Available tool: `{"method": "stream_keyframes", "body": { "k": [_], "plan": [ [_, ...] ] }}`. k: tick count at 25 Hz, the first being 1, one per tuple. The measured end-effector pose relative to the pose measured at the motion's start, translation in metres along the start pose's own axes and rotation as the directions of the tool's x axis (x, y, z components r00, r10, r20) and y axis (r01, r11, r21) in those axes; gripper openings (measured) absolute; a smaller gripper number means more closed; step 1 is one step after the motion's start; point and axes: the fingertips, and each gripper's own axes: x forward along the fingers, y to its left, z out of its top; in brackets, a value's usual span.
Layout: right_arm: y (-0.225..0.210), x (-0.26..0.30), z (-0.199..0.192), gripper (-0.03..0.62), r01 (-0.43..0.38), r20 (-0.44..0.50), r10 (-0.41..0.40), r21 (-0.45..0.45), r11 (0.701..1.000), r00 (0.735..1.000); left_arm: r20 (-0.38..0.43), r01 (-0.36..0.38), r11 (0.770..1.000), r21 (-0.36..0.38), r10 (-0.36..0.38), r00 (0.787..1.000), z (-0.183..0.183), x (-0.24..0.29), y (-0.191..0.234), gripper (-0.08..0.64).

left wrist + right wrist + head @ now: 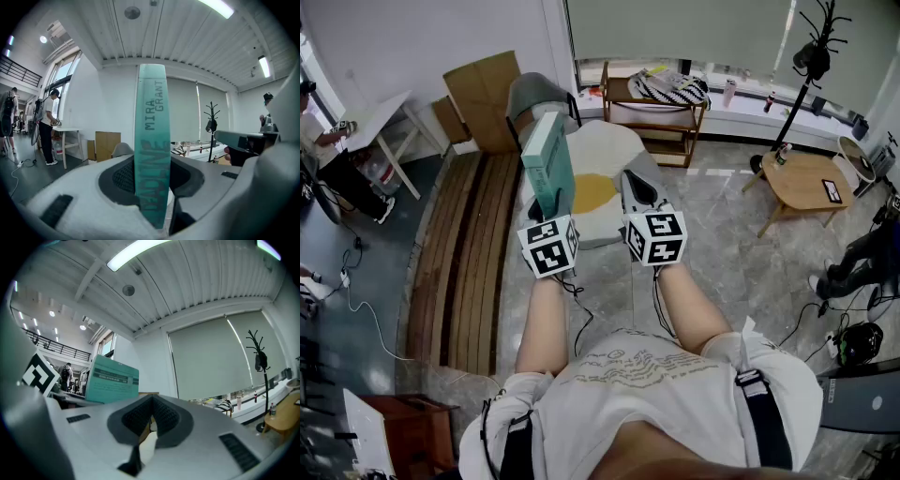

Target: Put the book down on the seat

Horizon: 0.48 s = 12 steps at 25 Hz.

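A teal book point(548, 161) stands upright with my left gripper point(549, 204) shut on its lower edge. In the left gripper view its spine point(152, 140) runs straight up between the dark pads point(123, 177). My right gripper point(639, 190) hangs beside it at the same height, shut and holding nothing. The right gripper view shows its pads point(165, 420) meeting at the tip, with the book's cover point(112, 380) to the left. Below and ahead of both grippers lies a white, egg-shaped seat point(602, 155) with a yellow centre, partly hidden by the book and grippers.
A long wooden slatted bench point(469, 262) runs along the left. A grey chair point(536, 94) and cardboard point(483, 94) stand behind the seat, a wooden shelf point(654, 108) at the back. A low round table point(806, 183) and a coat stand point(811, 56) are right. People stand at both edges.
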Motion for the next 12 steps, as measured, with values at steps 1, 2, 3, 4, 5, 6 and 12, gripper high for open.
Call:
{"method": "stream_keyframes", "body": {
  "k": [1,2,3,4,5,6,12],
  "plan": [
    [-0.001,0.003,0.002,0.026,-0.002,-0.001,0.002,-0.004,1.0,1.0,-0.001,-0.002,1.0,0.0,0.002,1.0,0.002,0.003,0.001,0.159],
    [-0.001,0.007,0.004,0.028,-0.005,-0.002,0.005,-0.008,1.0,1.0,-0.001,-0.005,1.0,0.0,0.005,1.0,0.004,0.005,0.001,0.159],
    [-0.002,0.009,0.006,0.028,-0.01,-0.003,0.01,-0.012,1.0,1.0,0.0,-0.008,1.0,0.0,0.008,1.0,0.006,0.006,0.002,0.159],
    [-0.003,0.011,0.007,0.028,-0.016,-0.003,0.016,-0.017,1.0,1.0,0.001,-0.013,1.0,0.001,0.013,1.0,0.008,0.007,0.002,0.16],
    [-0.004,0.011,0.009,0.028,-0.023,-0.004,0.023,-0.019,1.0,1.0,0.004,-0.019,1.0,0.001,0.019,1.0,0.01,0.007,0.001,0.16],
    [-0.006,0.01,0.01,0.026,-0.029,-0.004,0.029,-0.018,0.999,1.0,0.006,-0.023,1.0,0.002,0.023,1.0,0.011,0.007,-0.001,0.16],
    [-0.026,0.004,0.012,0.028,-0.034,0.011,0.034,0.025,0.999,0.999,0.003,-0.034,0.999,0.019,0.034,0.999,0.017,0.01,-0.019,0.16]
  ]
}}
